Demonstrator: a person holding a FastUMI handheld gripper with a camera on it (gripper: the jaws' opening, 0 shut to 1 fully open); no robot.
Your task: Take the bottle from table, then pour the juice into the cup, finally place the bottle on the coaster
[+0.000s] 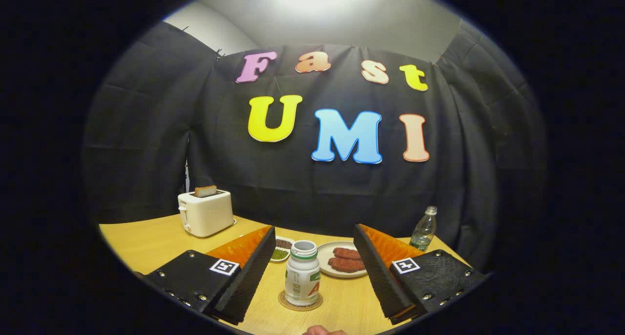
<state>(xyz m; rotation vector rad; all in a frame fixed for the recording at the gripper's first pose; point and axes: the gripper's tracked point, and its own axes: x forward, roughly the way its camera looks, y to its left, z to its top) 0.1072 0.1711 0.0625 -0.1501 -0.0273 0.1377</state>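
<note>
A white bottle (302, 274) with a green and orange label and an uncapped mouth stands upright on a round cork coaster (287, 303) on the wooden table (151, 242). My gripper (315, 231) is open. Its two black fingers with orange sides stand wide apart on either side of the bottle. The left finger (246, 271) and the right finger (378, 271) both stay clear of the bottle, which sits in the gap between them, a little nearer the left one.
Beyond the bottle lie a white plate (326, 261) with two sausages and a small dish (282, 249) of seeds. A white toaster (205, 213) with toast stands at the back left. At the back right is a clear plastic bottle (424, 229). A fingertip (322, 330) shows nearest me.
</note>
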